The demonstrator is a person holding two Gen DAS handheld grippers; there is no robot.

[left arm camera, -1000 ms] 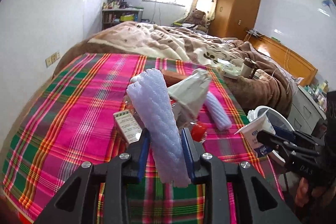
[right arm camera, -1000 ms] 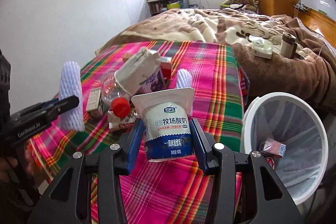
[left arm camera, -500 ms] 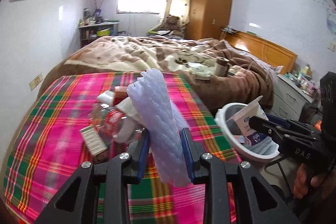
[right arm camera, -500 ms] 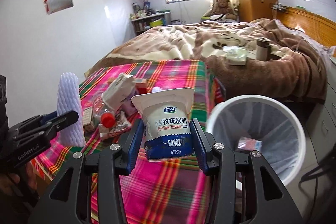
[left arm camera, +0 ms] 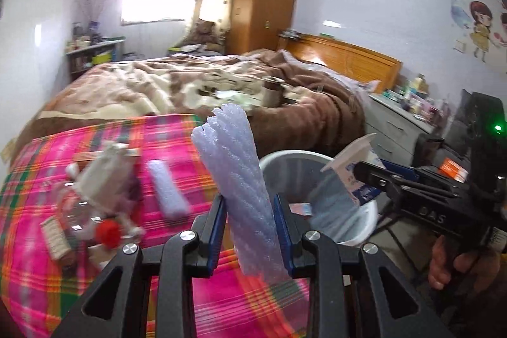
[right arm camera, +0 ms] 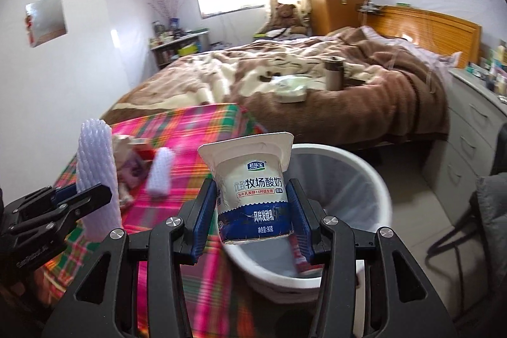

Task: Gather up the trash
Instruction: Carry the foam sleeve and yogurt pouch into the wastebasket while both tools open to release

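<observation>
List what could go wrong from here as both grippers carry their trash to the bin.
1. The yogurt cup in the right gripper sits over the near rim of the white bin, not its centre; released now, it might clip the rim.
2. The foam sleeve in the left gripper stands tall above the jaws; it could tip out sideways.
3. Both grippers converge on one opening and may collide.

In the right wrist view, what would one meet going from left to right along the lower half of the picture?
Left gripper holding the foam net sleeve → loose foam sleeve → yogurt cup in the right gripper → white trash bin.
</observation>
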